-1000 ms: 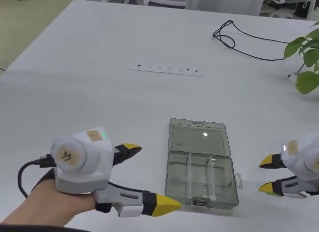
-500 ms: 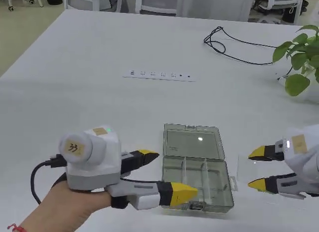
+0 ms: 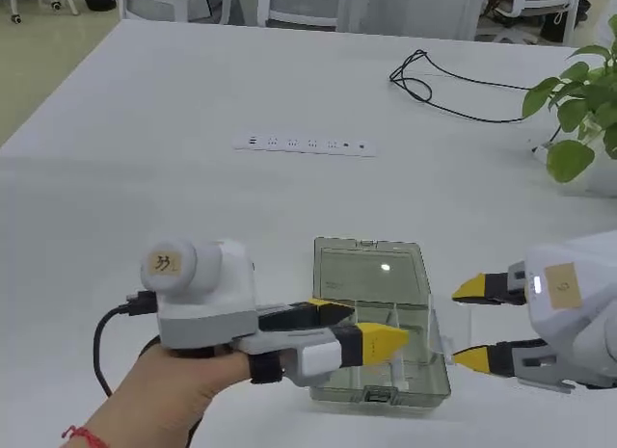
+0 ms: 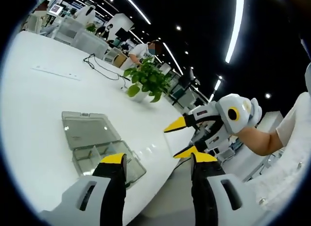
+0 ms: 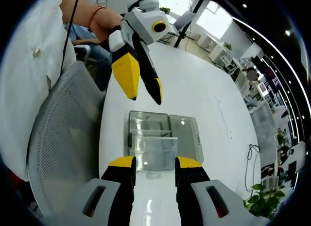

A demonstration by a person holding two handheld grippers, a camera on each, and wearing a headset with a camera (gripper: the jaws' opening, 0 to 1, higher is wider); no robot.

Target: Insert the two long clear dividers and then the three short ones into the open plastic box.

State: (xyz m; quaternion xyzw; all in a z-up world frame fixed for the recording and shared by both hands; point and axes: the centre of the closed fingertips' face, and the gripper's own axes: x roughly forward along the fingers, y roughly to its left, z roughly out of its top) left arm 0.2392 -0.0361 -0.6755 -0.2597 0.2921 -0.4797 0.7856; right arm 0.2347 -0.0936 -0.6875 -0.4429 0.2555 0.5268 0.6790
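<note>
Open plastic box [image 3: 371,275] sits near the worktop's [image 3: 193,197] near edge, lid laid flat toward the far edge. My left gripper [image 3: 374,326] hovers over its tray, jaws apart, empty. My right gripper [image 3: 468,323] is just right of the box, jaws spread, empty. A clear divider [image 5: 153,155] lies on the worktop beside the box.

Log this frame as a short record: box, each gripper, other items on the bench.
box: plastic box open, lid laid flat behind it
left gripper: open, holding nothing, tips near the box
right gripper: jaws apart, right of the box; a clear panel spans the gap, grip unclear
bench extras: power strip, plant
</note>
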